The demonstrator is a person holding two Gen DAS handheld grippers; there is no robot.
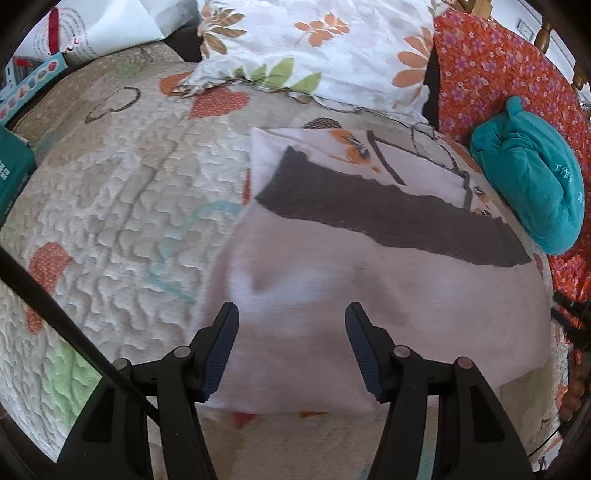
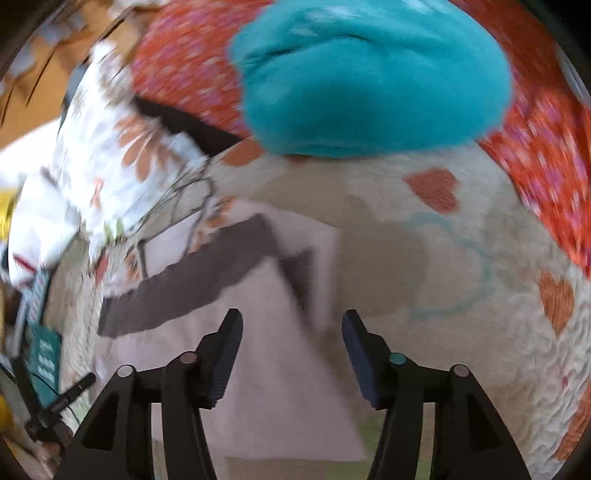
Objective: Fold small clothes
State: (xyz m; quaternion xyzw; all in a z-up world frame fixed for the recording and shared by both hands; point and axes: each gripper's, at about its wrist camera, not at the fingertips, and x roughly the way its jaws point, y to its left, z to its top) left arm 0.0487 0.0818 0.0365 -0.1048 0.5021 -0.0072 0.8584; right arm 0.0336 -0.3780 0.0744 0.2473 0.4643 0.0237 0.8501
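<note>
A small white garment (image 1: 332, 288) with a dark grey band (image 1: 369, 210) and an orange print lies partly folded on the quilted bedspread (image 1: 110, 206). My left gripper (image 1: 291, 317) is open and empty just above the garment's near white part. In the right wrist view, which is blurred, the same garment (image 2: 258, 332) lies below my right gripper (image 2: 291, 325), which is open and empty over its right edge. A folded teal garment (image 1: 532, 184) rests at the right; it also shows in the right wrist view (image 2: 369, 81).
A white floral pillow (image 1: 314, 48) and an orange-red floral cushion (image 1: 498, 74) lie at the head of the bed. A teal box (image 1: 11, 177) and papers (image 1: 96, 26) sit at the left edge.
</note>
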